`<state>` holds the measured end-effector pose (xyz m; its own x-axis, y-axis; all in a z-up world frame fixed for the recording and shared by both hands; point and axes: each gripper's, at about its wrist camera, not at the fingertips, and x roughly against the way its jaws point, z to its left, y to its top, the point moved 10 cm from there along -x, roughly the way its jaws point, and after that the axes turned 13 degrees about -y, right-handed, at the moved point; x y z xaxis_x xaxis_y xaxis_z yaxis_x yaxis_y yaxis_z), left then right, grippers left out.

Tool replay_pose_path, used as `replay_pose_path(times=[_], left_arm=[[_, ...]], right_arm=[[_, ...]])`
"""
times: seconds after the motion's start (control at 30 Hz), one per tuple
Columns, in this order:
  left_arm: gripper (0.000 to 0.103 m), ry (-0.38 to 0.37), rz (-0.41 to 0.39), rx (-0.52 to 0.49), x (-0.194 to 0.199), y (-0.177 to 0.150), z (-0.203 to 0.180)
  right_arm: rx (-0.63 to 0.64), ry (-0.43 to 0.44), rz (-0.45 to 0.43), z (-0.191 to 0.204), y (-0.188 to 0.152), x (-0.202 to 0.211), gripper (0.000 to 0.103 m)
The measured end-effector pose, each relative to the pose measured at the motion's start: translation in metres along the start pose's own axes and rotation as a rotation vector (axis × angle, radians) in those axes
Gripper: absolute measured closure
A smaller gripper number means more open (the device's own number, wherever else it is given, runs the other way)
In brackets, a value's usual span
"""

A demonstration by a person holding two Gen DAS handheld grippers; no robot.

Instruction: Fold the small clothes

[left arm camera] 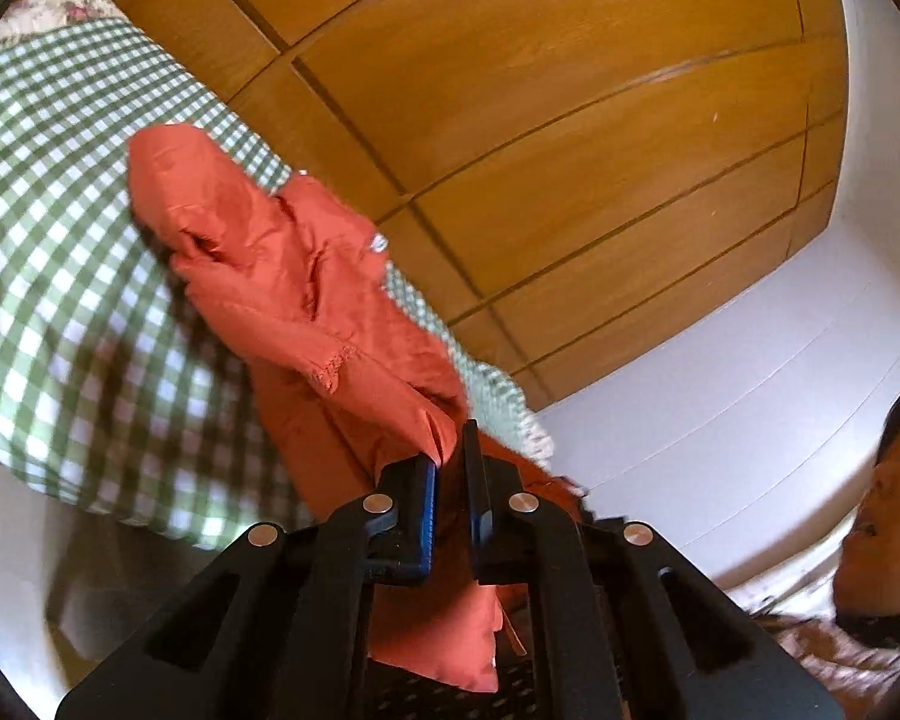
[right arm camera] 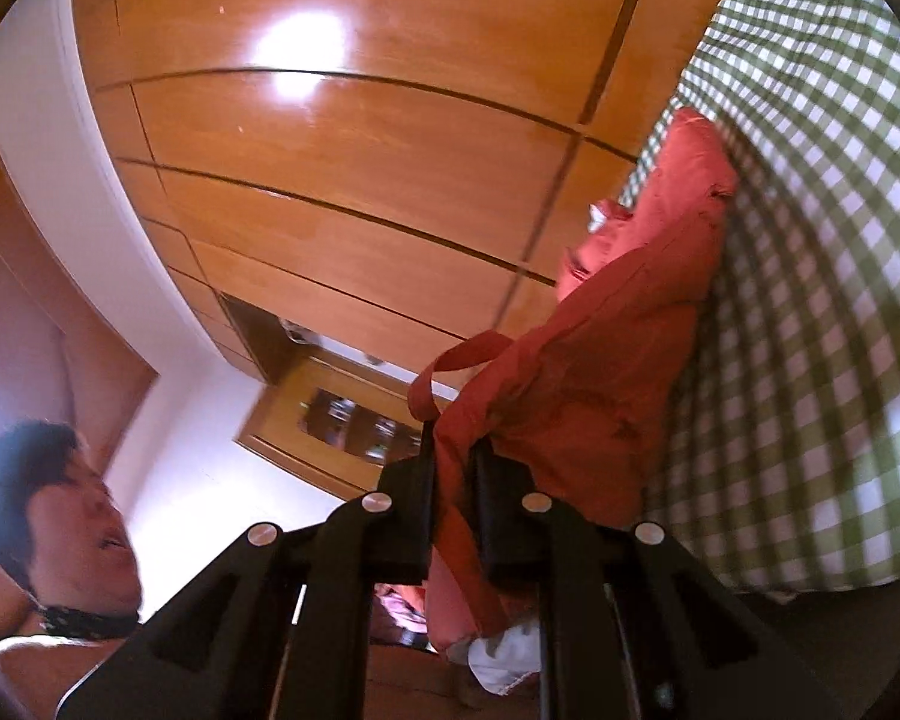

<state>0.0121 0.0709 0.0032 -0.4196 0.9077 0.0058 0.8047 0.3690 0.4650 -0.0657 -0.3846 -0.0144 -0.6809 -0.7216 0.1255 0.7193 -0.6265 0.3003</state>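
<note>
Both views show risk. Left wrist: the left gripper [left arm camera: 450,468] pinches only an edge of the orange garment [left arm camera: 282,252] above the checked bedcover [left arm camera: 60,240]; it may slip. Right wrist: the right gripper [right arm camera: 453,474] clamps bunched cloth, probably uneven.

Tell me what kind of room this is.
Most likely a bedroom: a green checked bedcover lies under the orange garment, and a glossy wooden panelled wardrobe fills the background against white walls.

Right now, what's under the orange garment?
Green gingham cloth lies under the orange garment, which both claws, left claw and right claw, pinch. Whatever the garment covers is hidden.
</note>
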Motion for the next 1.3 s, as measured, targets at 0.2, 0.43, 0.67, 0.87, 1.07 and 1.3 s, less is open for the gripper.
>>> replay_pose_path(times=[0.2, 0.43, 0.67, 0.87, 1.07, 1.3], left_arm=[[0.096, -0.008, -0.057, 0.055, -0.011, 0.039, 0.020], [0.096, -0.008, -0.120, 0.073, -0.020, 0.085, 0.051], [0.096, 0.024, -0.137, 0.074, -0.031, 0.117, 0.080], [0.096, 0.060, -0.163, 0.102, -0.043, 0.143, 0.114], [0.096, 0.126, -0.187, 0.124, -0.059, 0.169, 0.160], [0.089, 0.342, -0.188, 0.117, -0.076, 0.179, 0.217]], right_arm=[[-0.058, 0.034, -0.049, -0.005, 0.049, -0.030, 0.093], [-0.155, 0.042, -0.108, -0.028, 0.102, -0.058, 0.093], [-0.184, 0.017, -0.118, -0.040, 0.135, -0.088, 0.093], [-0.250, 0.004, -0.122, -0.062, 0.161, -0.121, 0.093], [-0.318, -0.062, -0.134, -0.103, 0.185, -0.152, 0.093], [-0.337, -0.253, -0.202, -0.167, 0.202, -0.172, 0.069]])
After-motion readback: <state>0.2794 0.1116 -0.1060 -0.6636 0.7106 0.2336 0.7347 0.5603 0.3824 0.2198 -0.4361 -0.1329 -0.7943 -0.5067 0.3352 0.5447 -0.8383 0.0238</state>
